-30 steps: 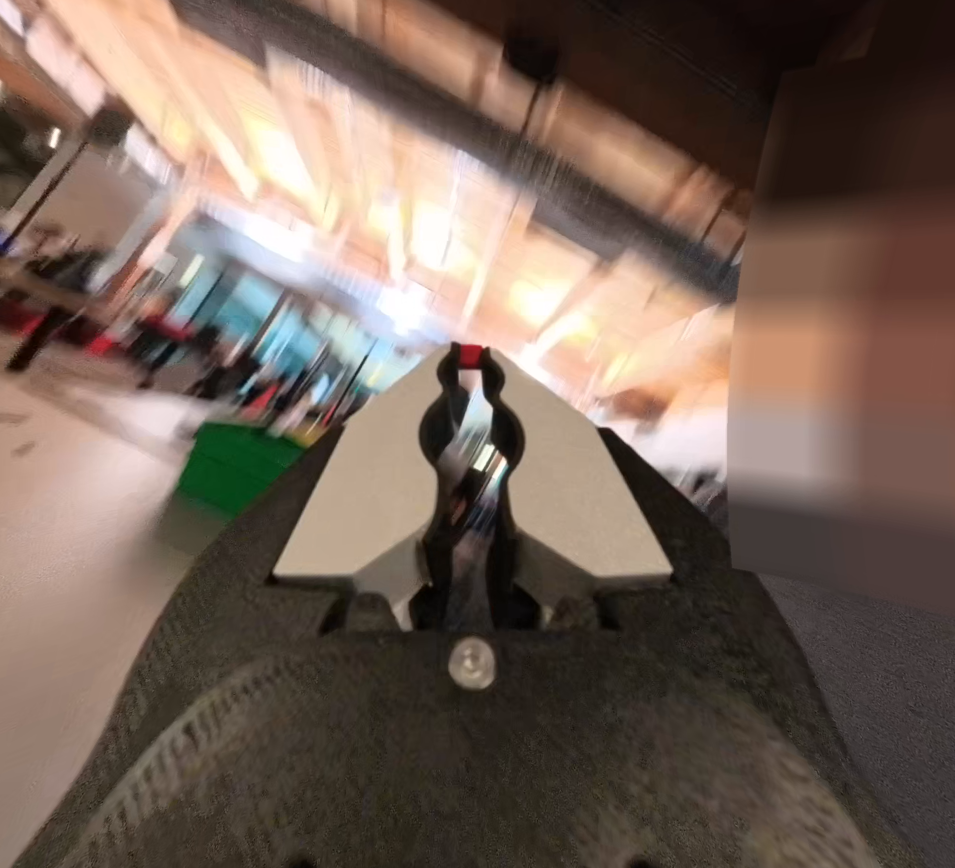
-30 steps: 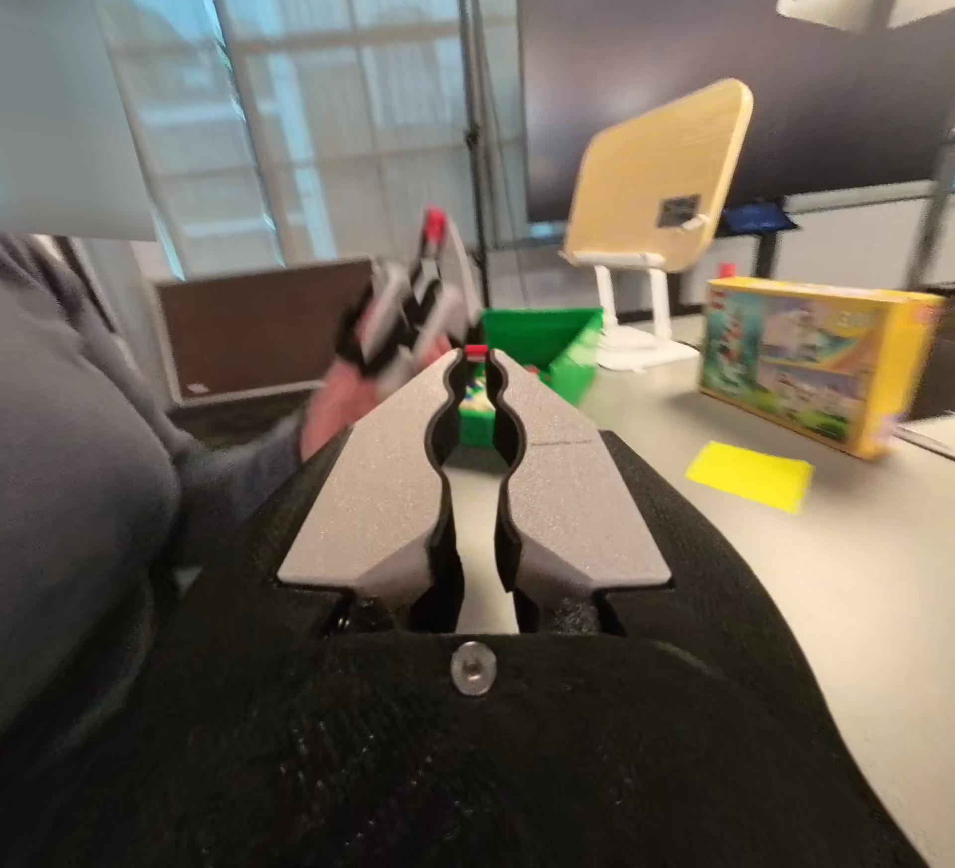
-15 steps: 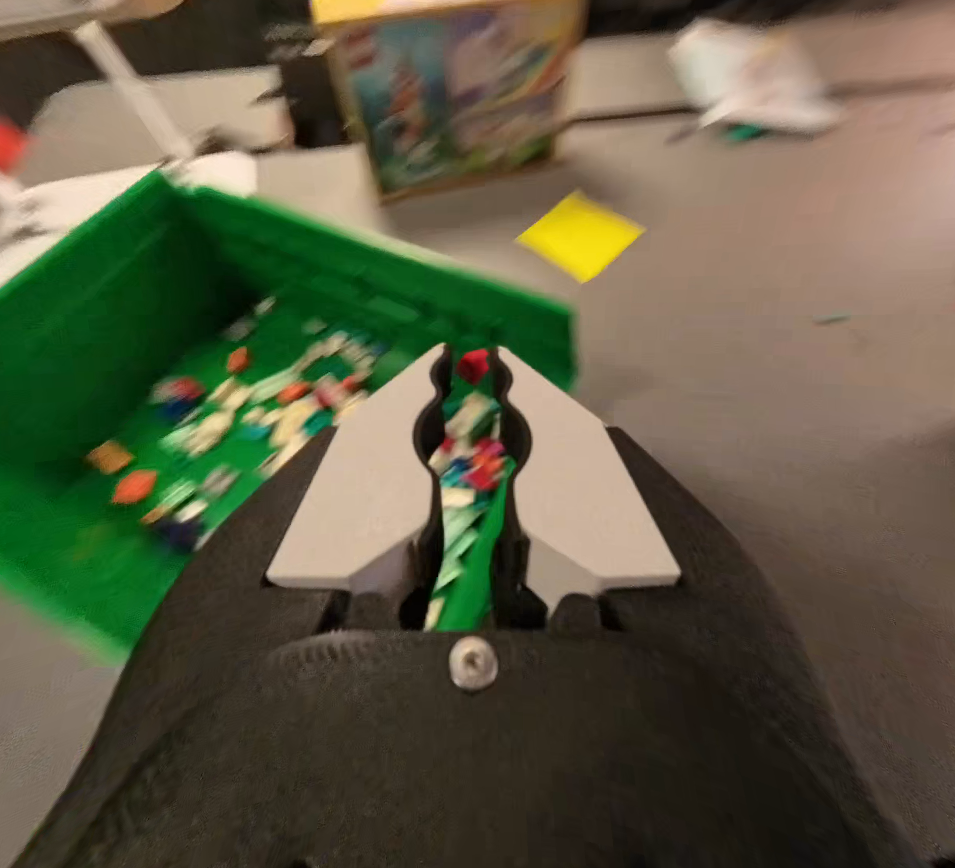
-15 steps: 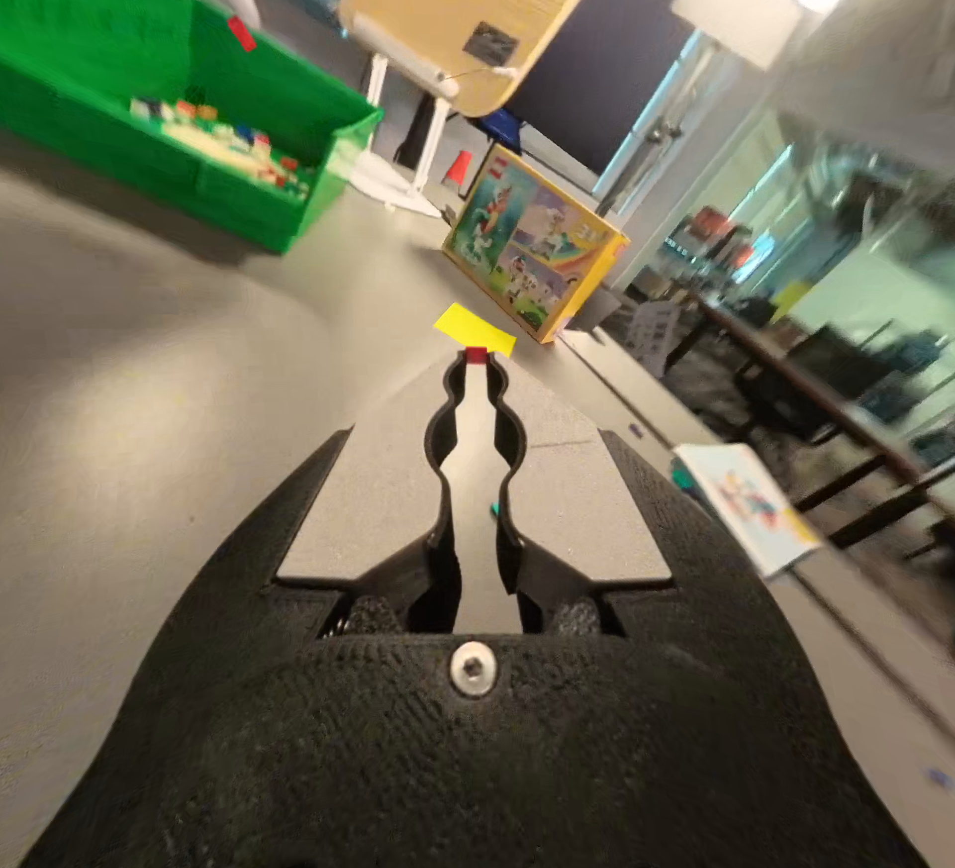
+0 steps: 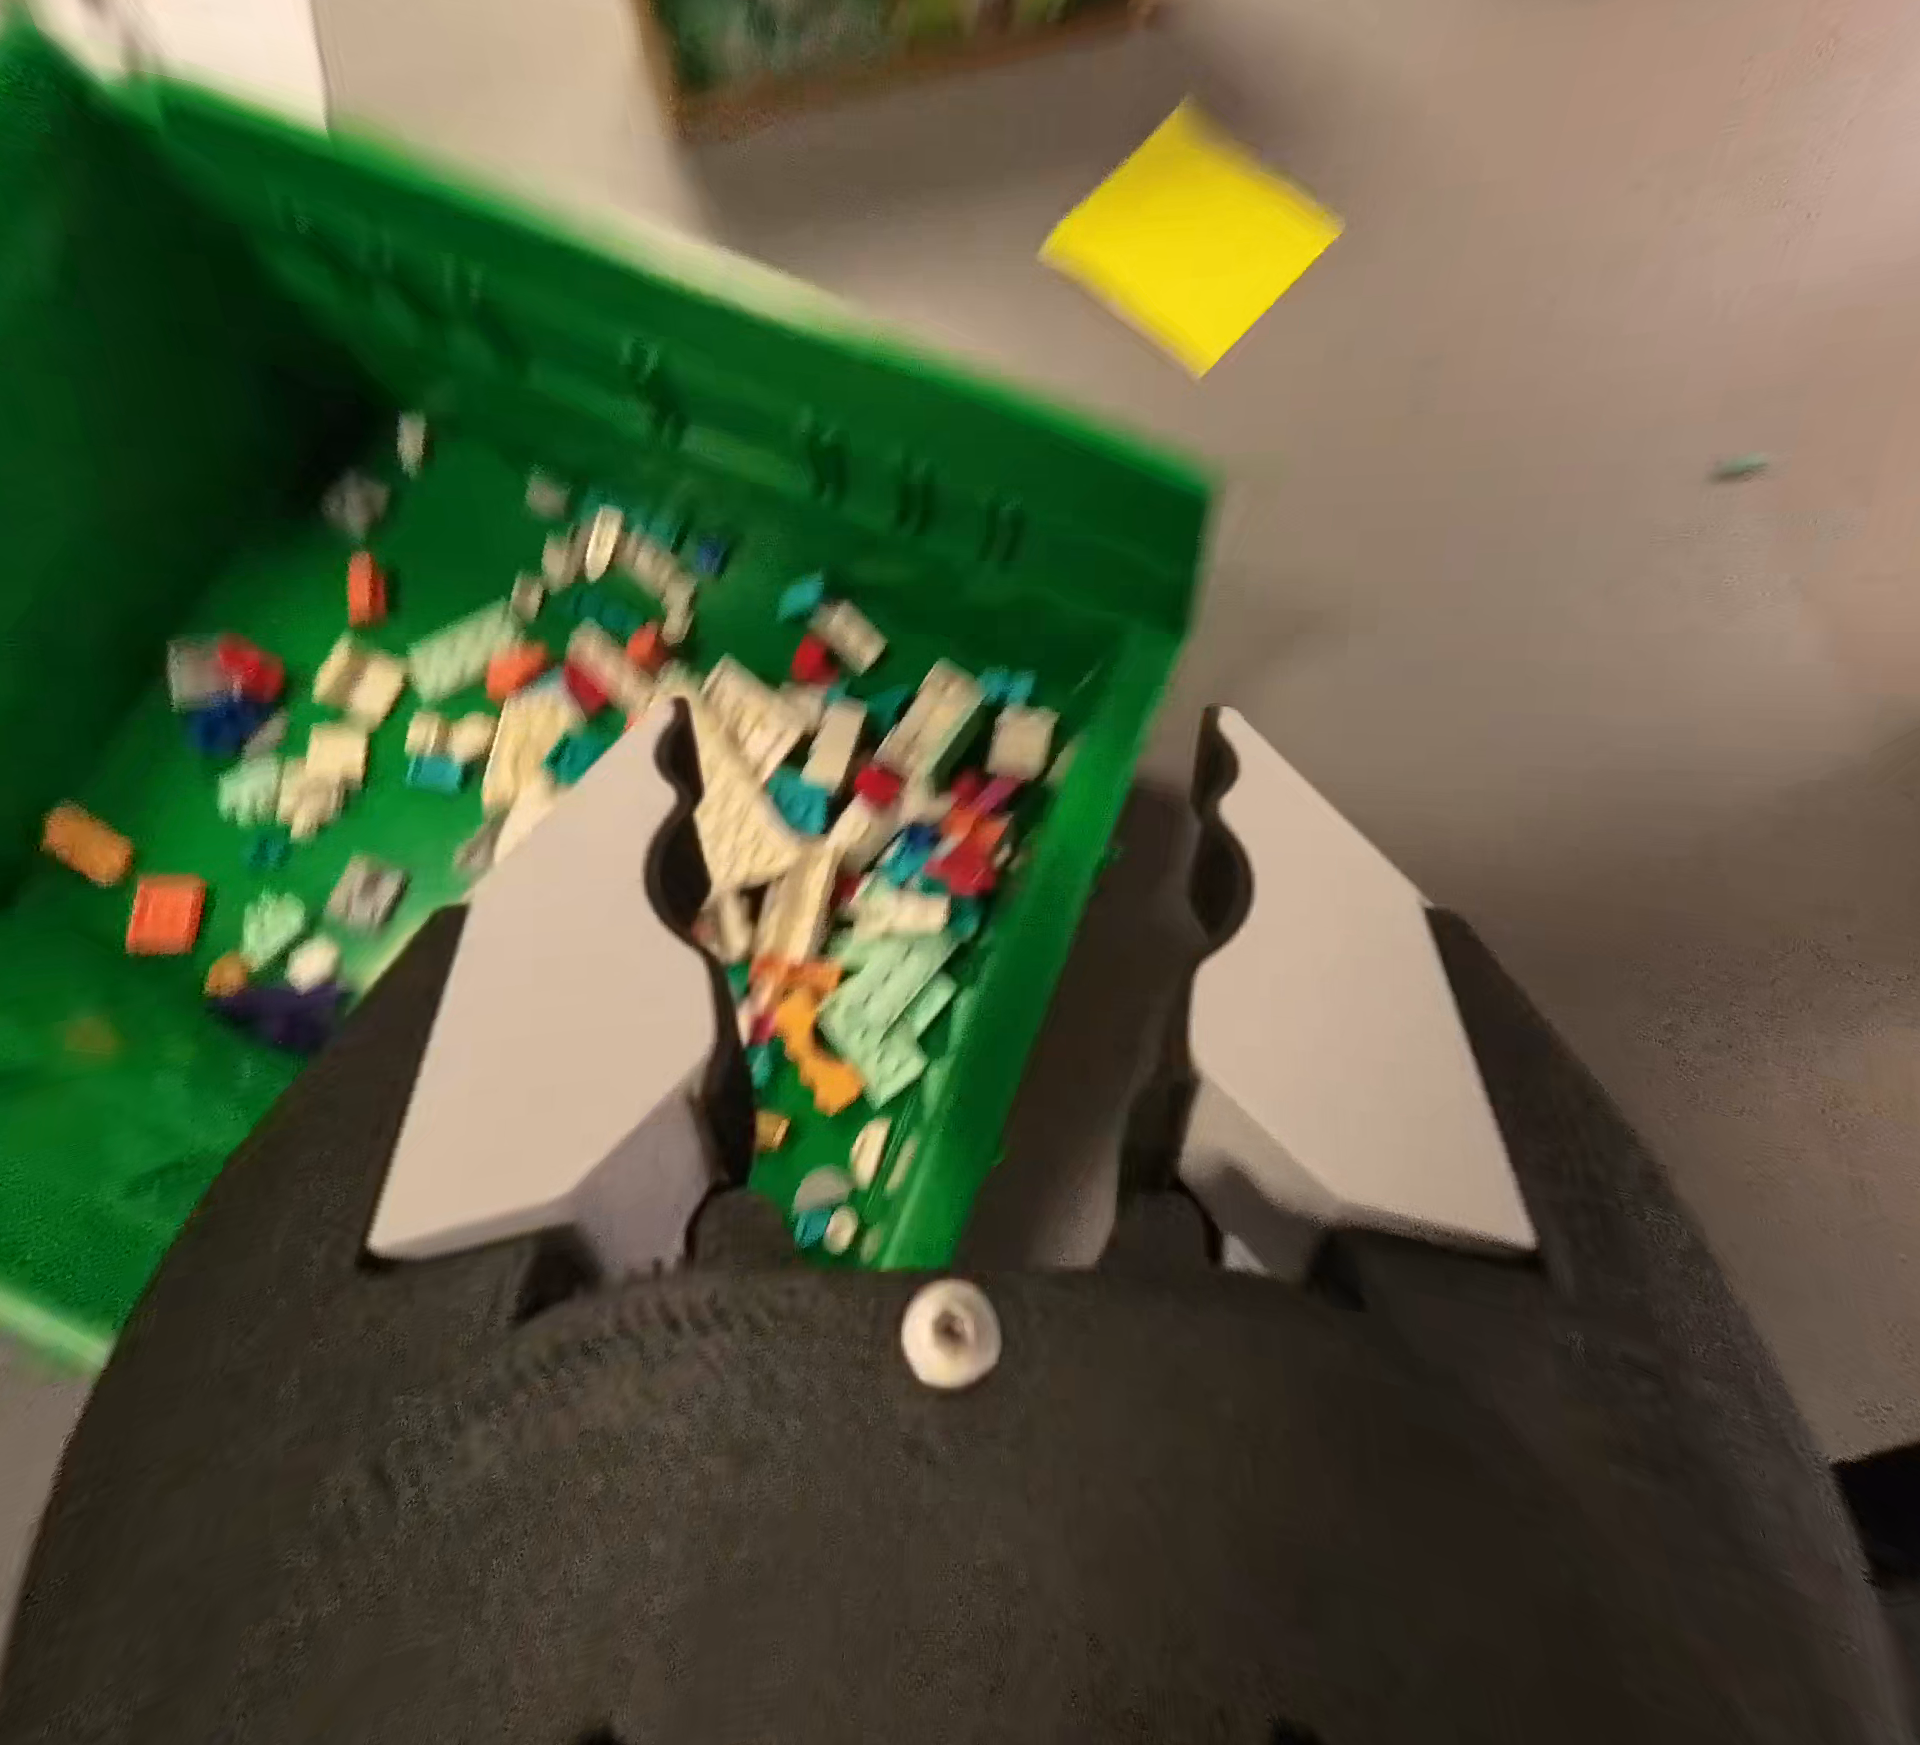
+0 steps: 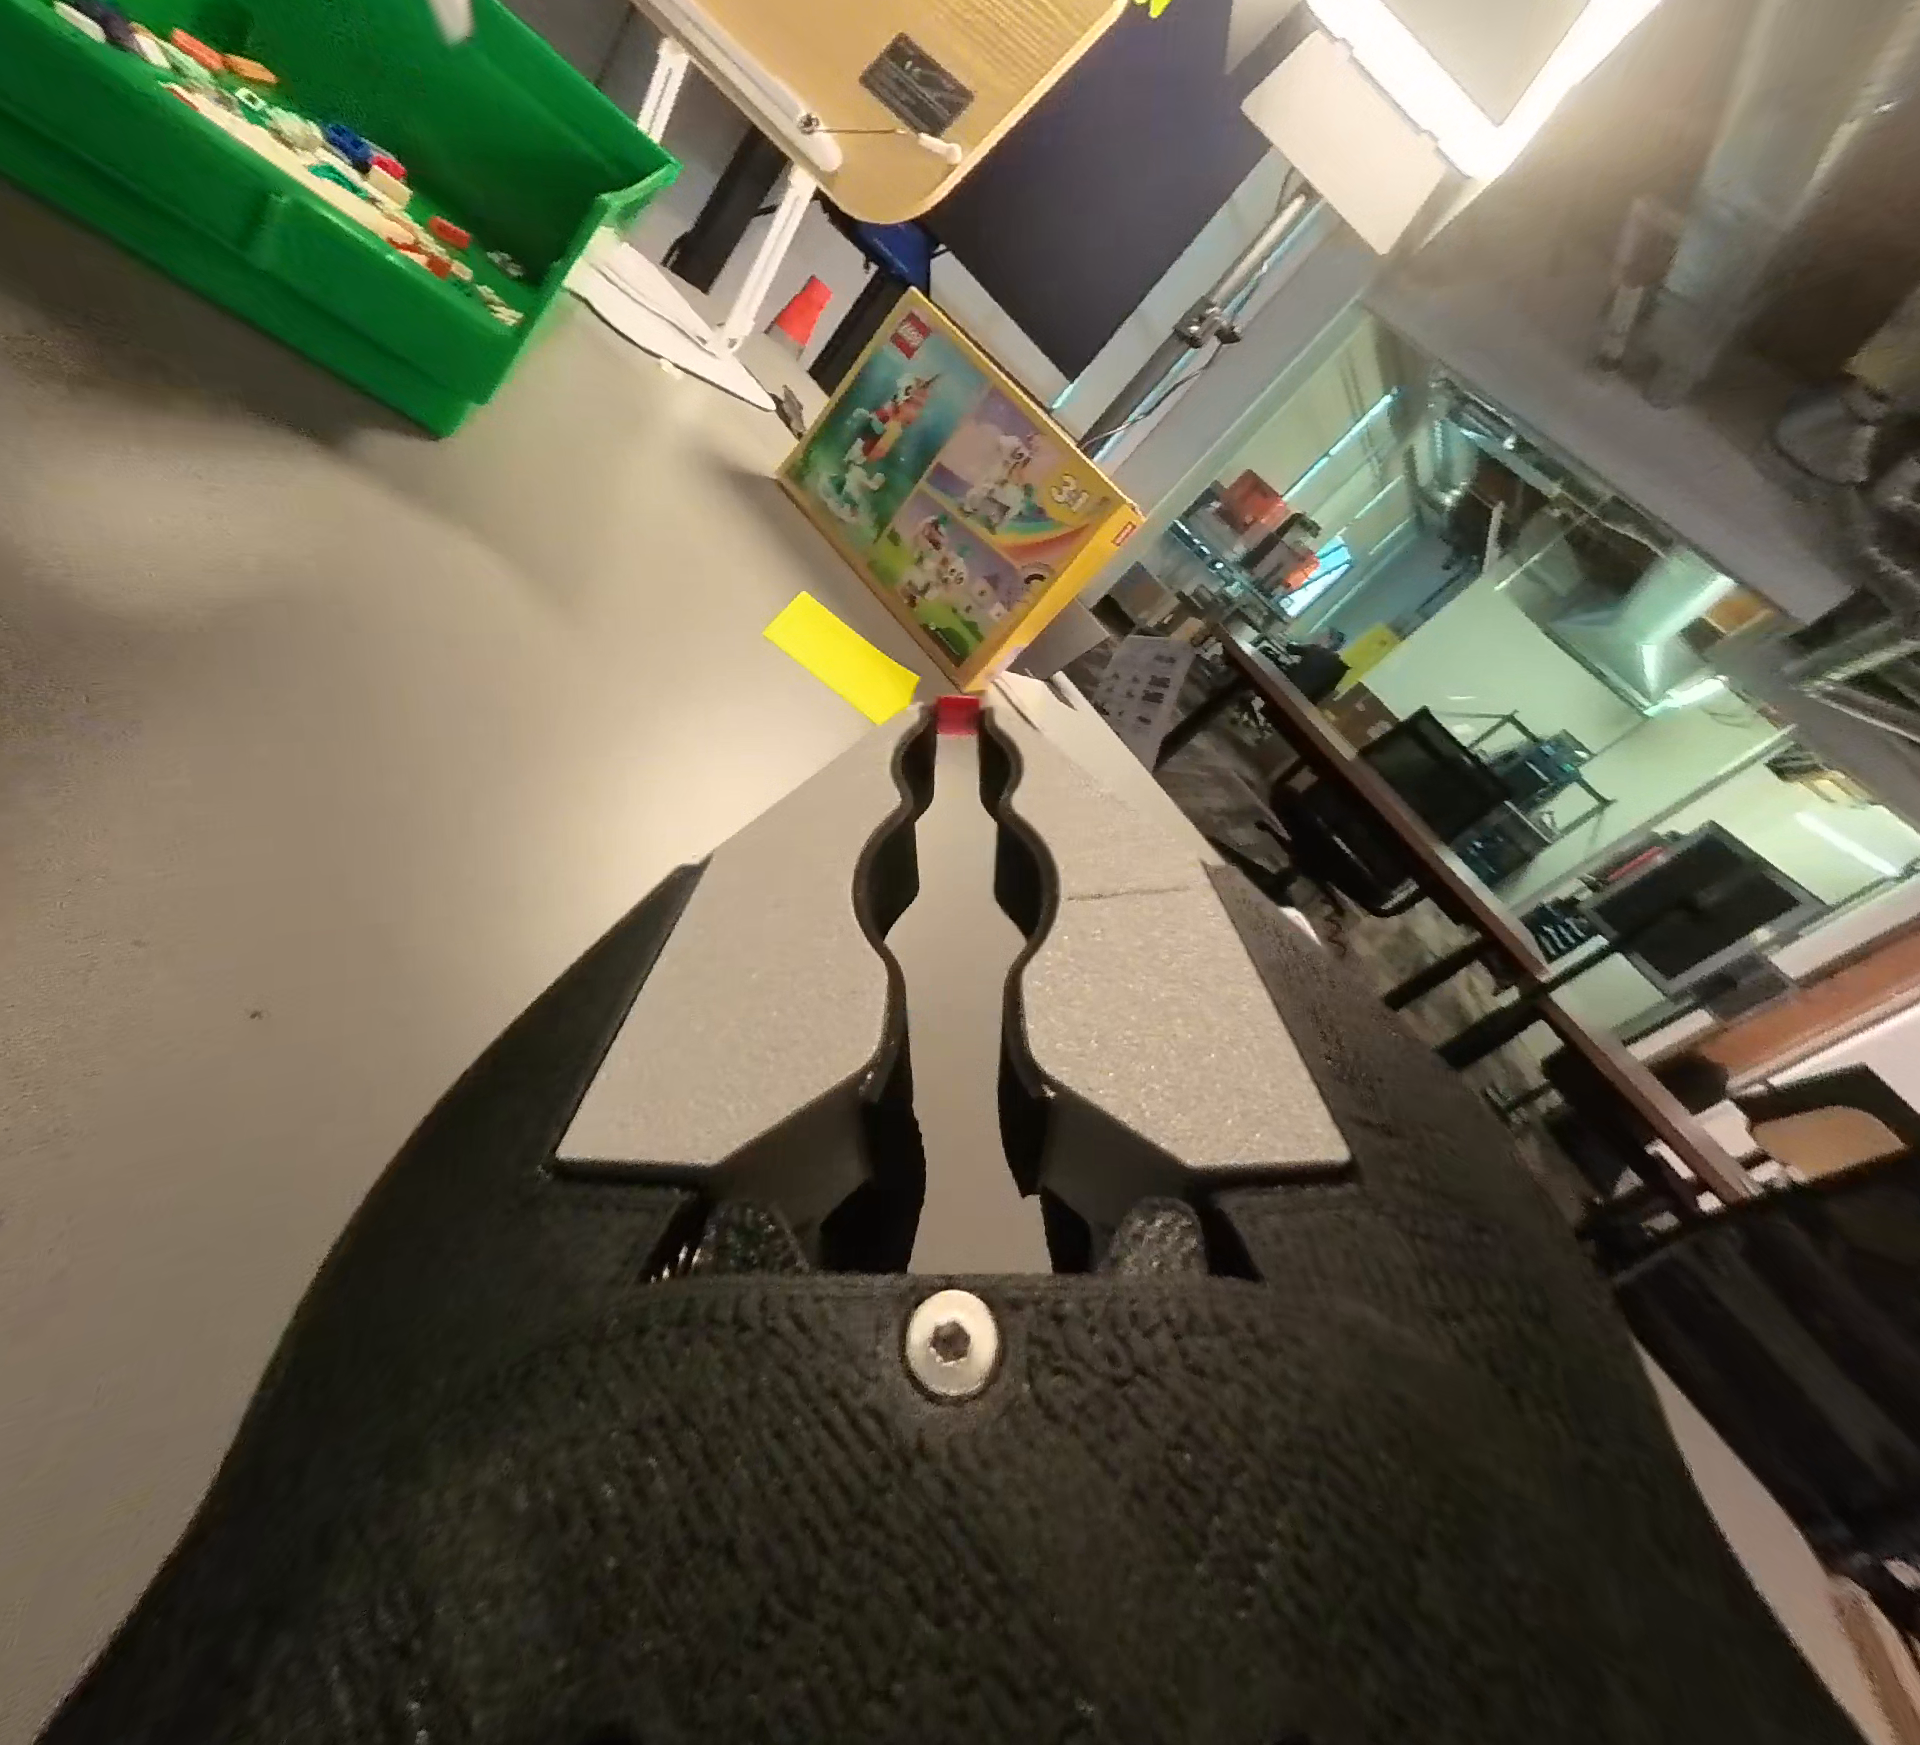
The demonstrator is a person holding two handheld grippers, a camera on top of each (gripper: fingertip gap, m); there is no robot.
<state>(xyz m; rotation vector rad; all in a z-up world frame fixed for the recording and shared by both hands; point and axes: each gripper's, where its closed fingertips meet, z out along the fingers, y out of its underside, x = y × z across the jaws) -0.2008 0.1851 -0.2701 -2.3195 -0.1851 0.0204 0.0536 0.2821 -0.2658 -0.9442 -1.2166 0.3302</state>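
The left gripper [image 5: 940,739] hangs wide open and empty above the green bin [image 5: 665,407] of loose bricks [image 5: 831,822], while the right gripper [image 6: 957,721] pinches a small red brick [image 6: 957,717] over the grey table [image 6: 312,708].

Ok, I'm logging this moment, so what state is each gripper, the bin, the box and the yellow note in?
Left gripper: open, empty, over the bin's near corner.
Right gripper: shut on a small red piece.
Bin: open-topped, loose bricks scattered inside.
Box: closed, standing on the table.
Yellow note: flat on the table.
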